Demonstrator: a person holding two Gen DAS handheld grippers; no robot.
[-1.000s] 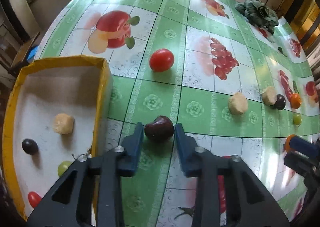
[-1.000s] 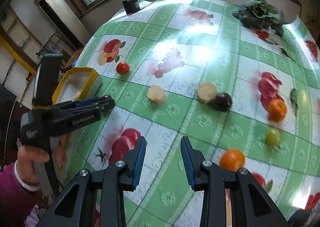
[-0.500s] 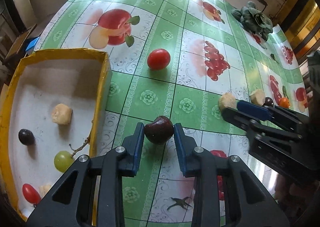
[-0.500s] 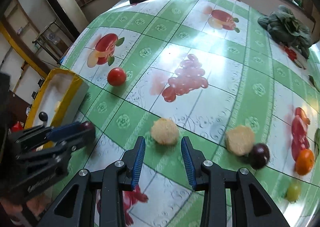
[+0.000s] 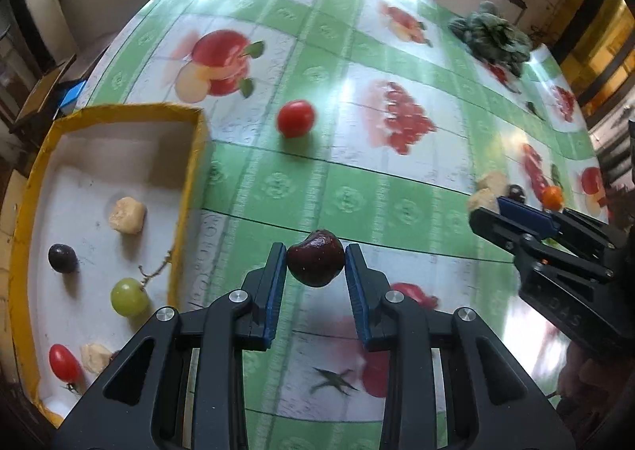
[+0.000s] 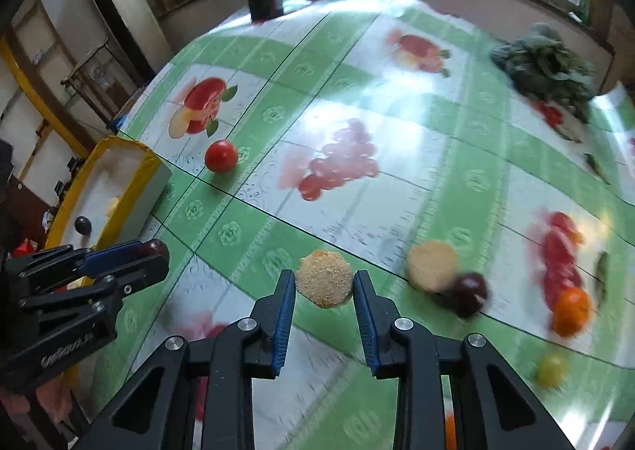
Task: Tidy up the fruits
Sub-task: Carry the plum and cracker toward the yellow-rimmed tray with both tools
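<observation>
Your left gripper [image 5: 315, 265] pinches the dark cherry [image 5: 315, 263]; your right gripper [image 6: 324, 284], fingers just closing, pinches the crumbly tan piece [image 6: 324, 283].

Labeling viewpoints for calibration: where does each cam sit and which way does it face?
Left wrist: on the left gripper, looking steeply down along its fingers at the dark cherry they pinch, with the yellow-rimmed box at left; the right gripper intrudes at right.
Right wrist: on the right gripper, looking down at the tan crumbly piece between its closing fingers; the left gripper shows at left.
Shared: red tomato, box, leafy greens.
</observation>
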